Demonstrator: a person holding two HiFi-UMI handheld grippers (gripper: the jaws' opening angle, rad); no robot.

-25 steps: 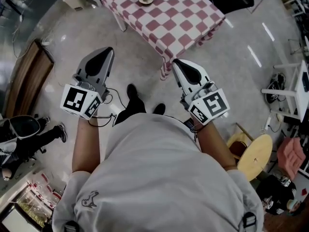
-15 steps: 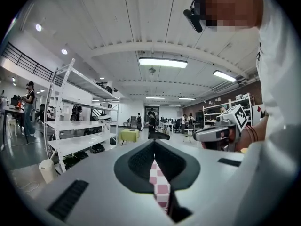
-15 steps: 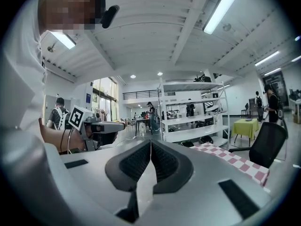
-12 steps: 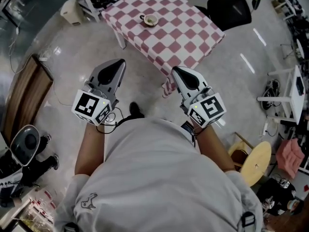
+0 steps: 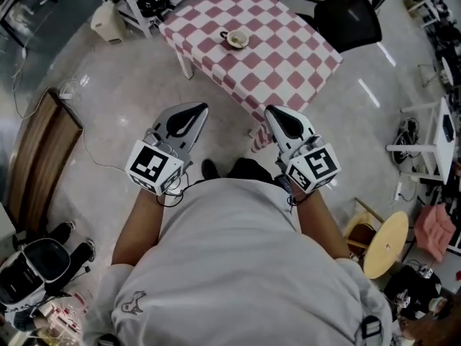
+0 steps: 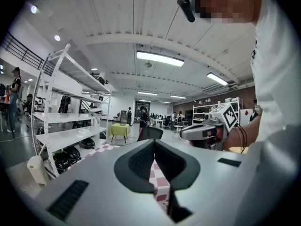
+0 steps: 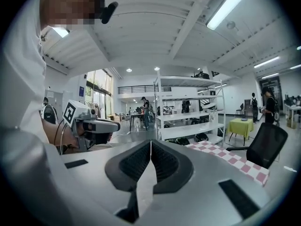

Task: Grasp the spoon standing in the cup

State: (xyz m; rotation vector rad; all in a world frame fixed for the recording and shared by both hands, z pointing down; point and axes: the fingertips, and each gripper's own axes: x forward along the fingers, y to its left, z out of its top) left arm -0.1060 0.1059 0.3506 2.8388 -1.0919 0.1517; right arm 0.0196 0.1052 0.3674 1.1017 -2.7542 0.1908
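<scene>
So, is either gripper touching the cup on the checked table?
No, the left gripper and right gripper are both near the person, far from the cup on the table.

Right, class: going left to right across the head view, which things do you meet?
brown wooden board → left gripper → cup → right gripper → round wooden stool

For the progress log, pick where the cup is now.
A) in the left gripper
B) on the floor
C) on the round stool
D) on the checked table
D: the cup stands on the checked table, ahead of the left gripper and right gripper, both shut on nothing.
</scene>
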